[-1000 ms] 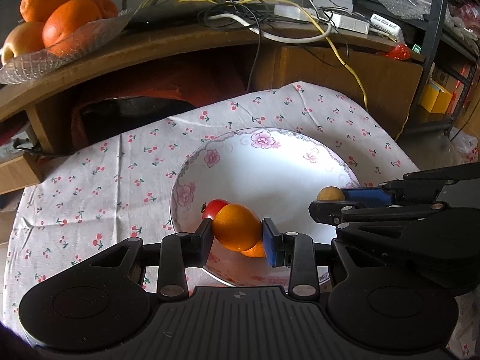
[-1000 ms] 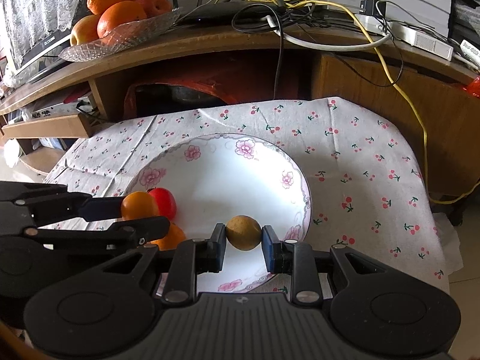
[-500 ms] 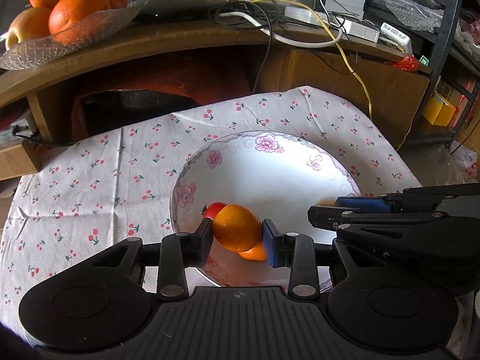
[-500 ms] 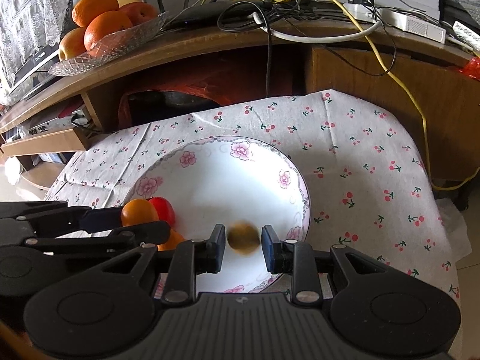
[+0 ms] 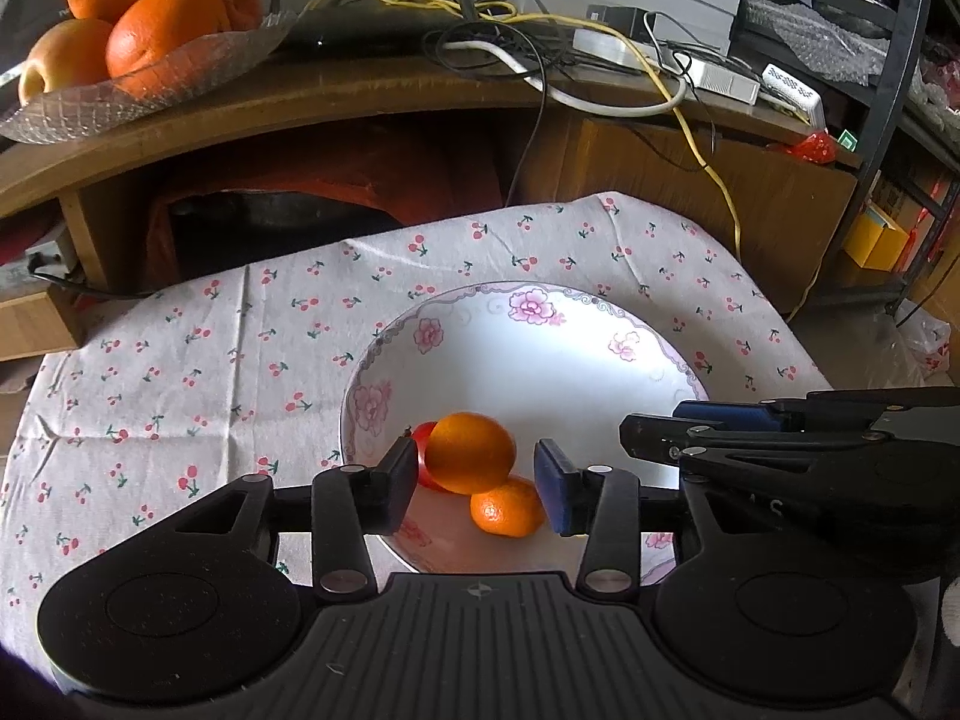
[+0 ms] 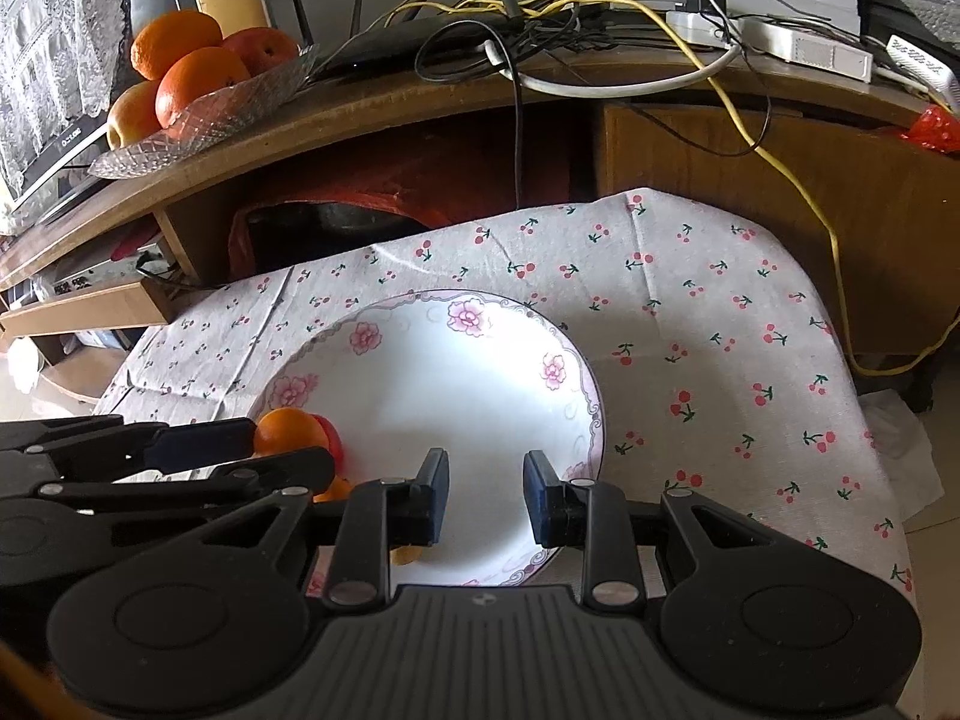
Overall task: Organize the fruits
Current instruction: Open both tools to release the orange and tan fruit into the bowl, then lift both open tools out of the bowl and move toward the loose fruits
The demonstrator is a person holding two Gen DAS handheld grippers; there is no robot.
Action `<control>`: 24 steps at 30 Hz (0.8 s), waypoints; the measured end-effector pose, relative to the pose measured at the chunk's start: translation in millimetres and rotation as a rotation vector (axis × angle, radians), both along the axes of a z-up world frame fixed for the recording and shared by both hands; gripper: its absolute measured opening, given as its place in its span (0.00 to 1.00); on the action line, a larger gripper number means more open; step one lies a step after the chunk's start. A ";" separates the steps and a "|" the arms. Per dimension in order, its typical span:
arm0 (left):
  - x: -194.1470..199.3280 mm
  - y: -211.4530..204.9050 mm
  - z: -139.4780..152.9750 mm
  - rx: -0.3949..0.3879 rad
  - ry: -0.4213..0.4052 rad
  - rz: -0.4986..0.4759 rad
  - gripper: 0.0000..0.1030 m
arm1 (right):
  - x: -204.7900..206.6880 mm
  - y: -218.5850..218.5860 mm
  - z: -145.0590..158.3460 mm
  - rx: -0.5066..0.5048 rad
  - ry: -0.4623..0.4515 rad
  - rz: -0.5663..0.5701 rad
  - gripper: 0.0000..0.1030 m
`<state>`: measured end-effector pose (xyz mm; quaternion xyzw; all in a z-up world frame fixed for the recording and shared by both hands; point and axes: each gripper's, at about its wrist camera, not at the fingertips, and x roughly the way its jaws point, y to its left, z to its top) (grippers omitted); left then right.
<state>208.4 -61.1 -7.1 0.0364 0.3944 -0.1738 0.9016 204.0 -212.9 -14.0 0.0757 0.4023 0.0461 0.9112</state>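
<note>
Both sets of jaws released since the earlier frames: left gripper [image 5: 475, 486] previously clenched on the large orange [image 5: 471, 452], right gripper [image 6: 485, 495] previously clenched on a small brownish fruit [image 6: 407, 554]; now spread apart, nothing between the pads of either. Large orange now lying in the plate [image 5: 540, 354], near its left front rim, touching the red fruit [image 5: 423, 438] behind-left of it and leaning over a smaller orange [image 5: 507, 507] in front of it. Brownish fruit only partly visible in the right wrist view, a sliver below the right gripper's left pad, apparently still inside the plate's front edge; exact resting spot not readable. Rest of plate interior bare, centre and far rim unoccupied. Plate centred on the cherry-print cloth [image 5: 180, 360] covering the bench. No loose fruit visible on the cloth around the plate. Glass dish [image 6: 198, 120] of oranges on the wooden shelf behind the plate, untouched, well apart. Judged: four fruits in plate, placement step complete for both hands; remaining work unclear, possibly withdrawal only, unless shelf fruit counts.
</note>
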 end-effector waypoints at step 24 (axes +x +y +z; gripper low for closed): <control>-3.8 -1.7 7.9 -0.030 -0.030 -0.013 0.57 | -4.1 -7.8 6.5 0.014 -0.017 -0.034 0.28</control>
